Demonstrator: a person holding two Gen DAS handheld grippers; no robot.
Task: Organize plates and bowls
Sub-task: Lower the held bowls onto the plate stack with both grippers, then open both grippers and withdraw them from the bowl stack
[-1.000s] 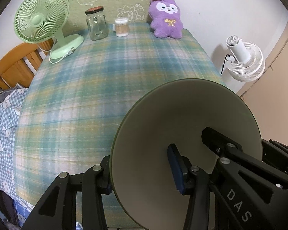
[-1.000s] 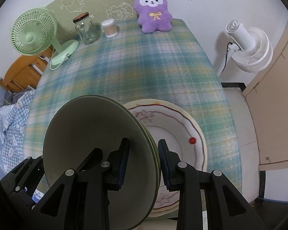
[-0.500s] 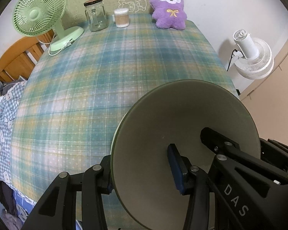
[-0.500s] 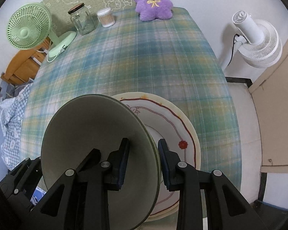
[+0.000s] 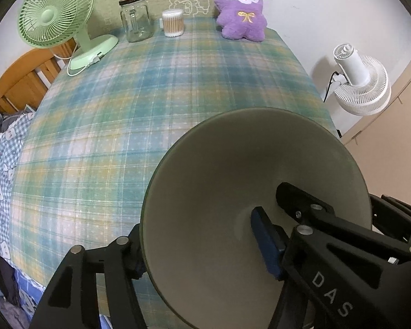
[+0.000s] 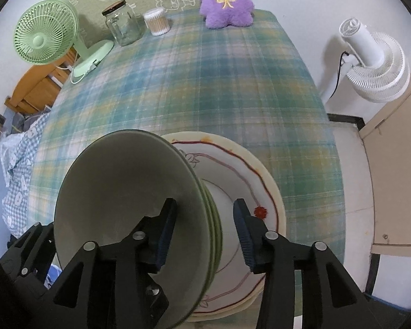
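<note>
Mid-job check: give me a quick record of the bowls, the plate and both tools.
bowls: green nested stack, appears to rest in the plate's centre
plate: cream with red line, on the plaid table, near its front edge
right tool: open, fingers astride the bowls' rim, pads look clear of it
left tool: fingers astride the rim on the other side; grip unclear
</note>
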